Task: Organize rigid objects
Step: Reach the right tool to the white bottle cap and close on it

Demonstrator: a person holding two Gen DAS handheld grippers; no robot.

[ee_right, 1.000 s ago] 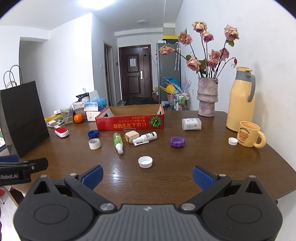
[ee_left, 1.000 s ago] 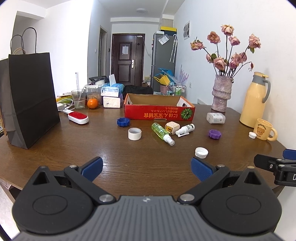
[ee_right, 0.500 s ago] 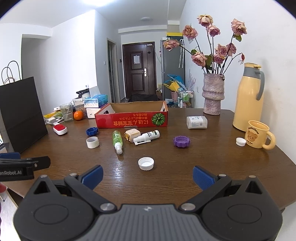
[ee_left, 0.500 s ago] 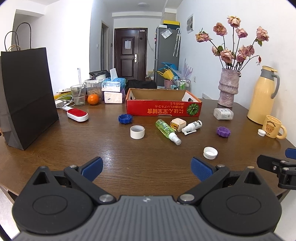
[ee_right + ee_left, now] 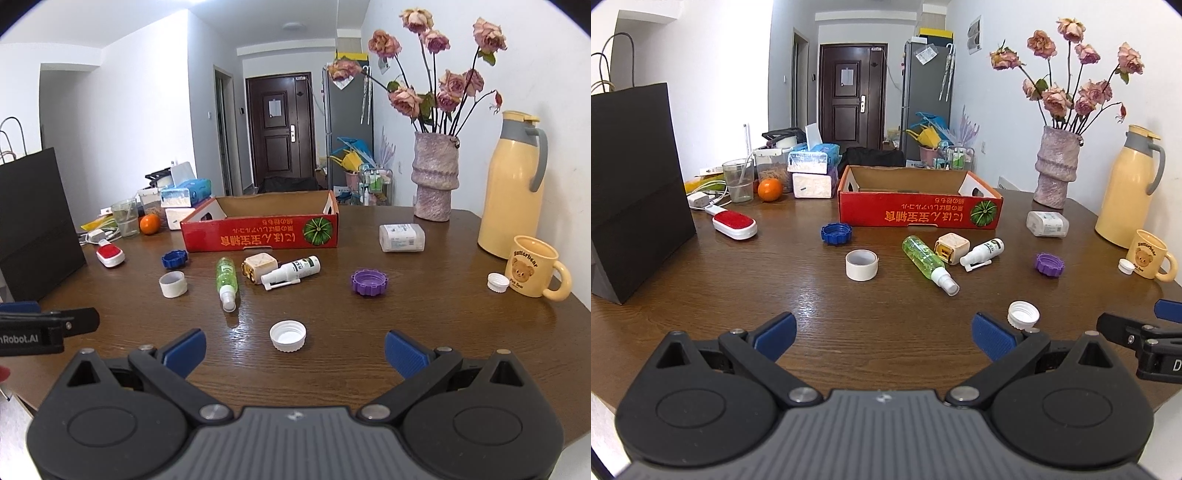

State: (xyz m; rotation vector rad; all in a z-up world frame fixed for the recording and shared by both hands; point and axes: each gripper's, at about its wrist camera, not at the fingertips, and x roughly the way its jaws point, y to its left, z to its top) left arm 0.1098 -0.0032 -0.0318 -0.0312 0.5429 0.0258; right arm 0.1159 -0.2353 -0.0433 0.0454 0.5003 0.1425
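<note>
A red cardboard box [image 5: 919, 216] [image 5: 260, 238] stands open at the table's middle back. In front of it lie a green spray bottle [image 5: 929, 263] [image 5: 226, 282], a beige cube [image 5: 952, 248] [image 5: 259, 267], a white spray bottle [image 5: 981, 253] [image 5: 291, 272], a tape roll [image 5: 861, 264] [image 5: 173, 283], a blue lid [image 5: 836, 233] [image 5: 174, 258], a purple lid [image 5: 1049, 264] [image 5: 369, 282] and a white cap [image 5: 1023, 314] [image 5: 288, 335]. My left gripper [image 5: 882, 334] is open and empty above the near table edge. My right gripper [image 5: 293, 350] is open and empty, just short of the white cap.
A black paper bag [image 5: 631, 184] stands at the left. A vase of roses [image 5: 436, 177], a yellow thermos [image 5: 515, 188], a bear mug [image 5: 535, 266], a small white cap [image 5: 498, 282] and a white packet [image 5: 402, 237] are at the right. A red brush [image 5: 734, 223], a glass and an orange [image 5: 770, 189] are at the back left.
Both grippers have moved forward over the table, toward the objects. Both stay open and empty.
</note>
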